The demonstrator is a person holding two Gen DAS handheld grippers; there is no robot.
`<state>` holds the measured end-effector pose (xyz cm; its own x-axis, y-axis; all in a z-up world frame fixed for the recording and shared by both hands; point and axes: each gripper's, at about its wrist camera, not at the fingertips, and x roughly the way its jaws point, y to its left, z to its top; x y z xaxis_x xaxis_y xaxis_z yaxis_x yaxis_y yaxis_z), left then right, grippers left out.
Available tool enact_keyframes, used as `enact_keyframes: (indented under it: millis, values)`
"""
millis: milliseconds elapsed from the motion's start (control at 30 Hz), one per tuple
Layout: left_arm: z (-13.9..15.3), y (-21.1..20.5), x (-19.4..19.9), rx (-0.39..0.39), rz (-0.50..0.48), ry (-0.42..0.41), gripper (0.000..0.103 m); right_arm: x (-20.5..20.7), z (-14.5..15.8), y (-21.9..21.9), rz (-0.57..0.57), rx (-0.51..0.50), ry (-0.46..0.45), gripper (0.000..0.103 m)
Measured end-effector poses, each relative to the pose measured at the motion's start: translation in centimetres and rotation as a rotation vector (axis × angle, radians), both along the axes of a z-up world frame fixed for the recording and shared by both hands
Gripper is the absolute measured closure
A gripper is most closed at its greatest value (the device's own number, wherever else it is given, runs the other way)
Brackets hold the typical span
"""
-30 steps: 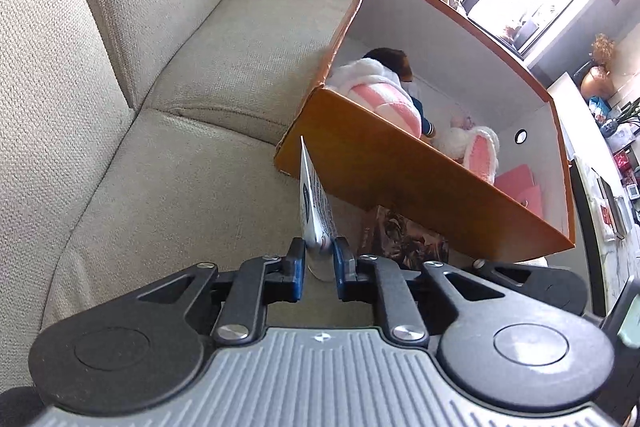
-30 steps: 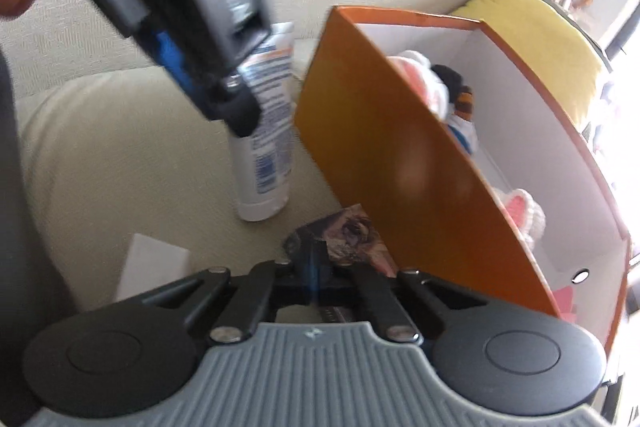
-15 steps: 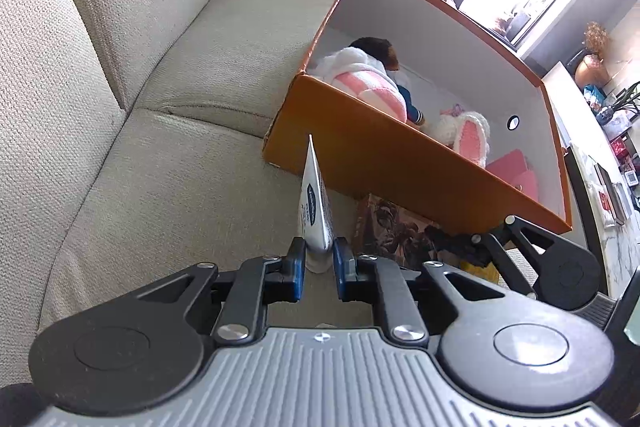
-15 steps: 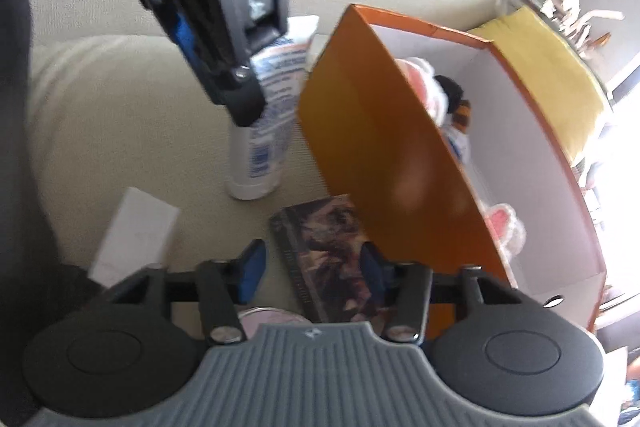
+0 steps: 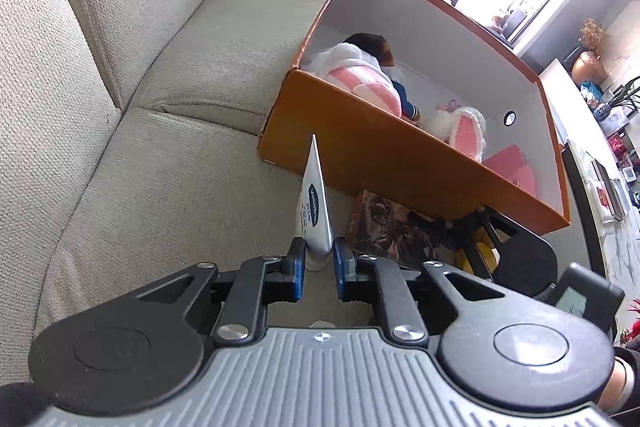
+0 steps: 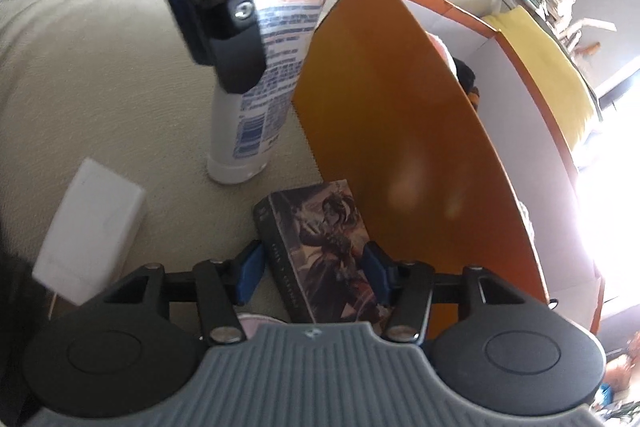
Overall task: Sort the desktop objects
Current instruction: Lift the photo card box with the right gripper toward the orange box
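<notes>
Our left gripper (image 5: 317, 269) pinches the lotion tube (image 5: 315, 205), our right gripper (image 6: 312, 273) straddles the card box (image 6: 320, 247) unclosed — closing off-centre could shove it against the orange box (image 6: 400, 155).

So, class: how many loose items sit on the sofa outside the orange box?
3: lotion tube in the left gripper, card box between right gripper fingers, white block. Others may be hidden.
</notes>
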<state>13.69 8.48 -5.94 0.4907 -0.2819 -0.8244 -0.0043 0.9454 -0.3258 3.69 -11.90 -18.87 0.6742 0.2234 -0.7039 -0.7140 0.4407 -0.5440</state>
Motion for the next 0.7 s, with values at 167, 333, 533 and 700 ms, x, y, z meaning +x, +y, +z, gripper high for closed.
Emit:
enact_keyframes:
  millis: [167, 333, 533, 700]
  values:
    - [0.1, 0.1, -0.2, -0.001, 0.001, -0.001, 0.086, -1.0, 0.5, -0.2, 0.008, 0.009, -0.017, 0.062]
    - [0.0, 0.1, -0.4, -0.004, 0.004, -0.001, 0.087, -1.2, 2.1, -0.6, -0.022, 0.05, 0.009, 0.07]
    - [0.1, 0.2, -0.6, -0.009, 0.01, -0.002, 0.087, 0.2, 6.4, -1.6, -0.078, 0.183, 0.141, 0.077]
    - [0.1, 0.3, -0.6, -0.009, 0.008, -0.003, 0.087, 4.0, 7.2, -2.6, -0.173, 0.282, 0.295, 0.075]
